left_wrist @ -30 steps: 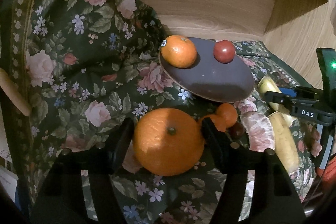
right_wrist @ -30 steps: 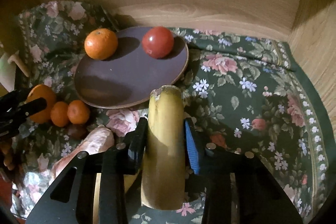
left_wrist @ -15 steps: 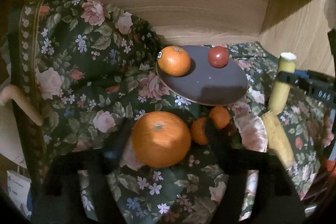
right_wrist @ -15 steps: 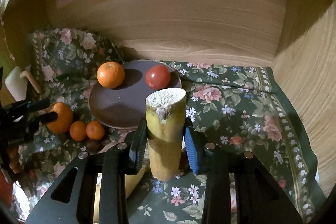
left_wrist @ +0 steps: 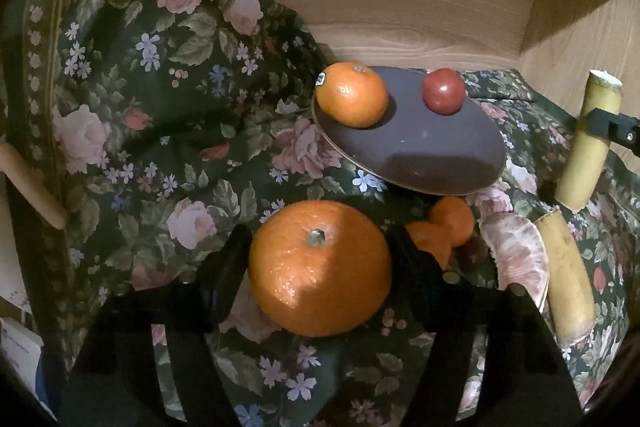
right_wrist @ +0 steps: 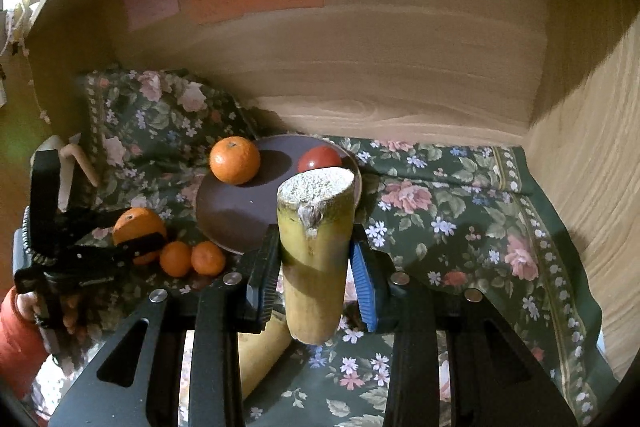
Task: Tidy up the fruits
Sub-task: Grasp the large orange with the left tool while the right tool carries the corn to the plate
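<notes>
A large orange [left_wrist: 320, 267] lies on the floral cloth between the fingers of my left gripper [left_wrist: 320, 247]. Its jaws are closing and stand close beside the orange without clearly pressing it. My right gripper [right_wrist: 314, 259] is shut on a cut banana piece [right_wrist: 316, 255], held upright above the cloth with the cut end up. That piece also shows in the left wrist view as the banana piece [left_wrist: 592, 139]. Just beyond it sits the dark plate [right_wrist: 224, 215], bearing a smaller orange [right_wrist: 235, 159] and a red round fruit [right_wrist: 320, 157].
Two small mandarins [left_wrist: 452, 223] and a dark little fruit [left_wrist: 472, 253] lie beside the plate. A peeled pink citrus segment [left_wrist: 516, 259] and another banana piece [left_wrist: 568, 275] lie right of them. Wooden walls [right_wrist: 400, 67] close the back and right. A hand in a red sleeve [right_wrist: 20, 327] holds the left gripper.
The right gripper has lifted the banana piece off the cloth and tipped it upright. The left gripper drew back from the large orange with wider jaws, then returned around it.
</notes>
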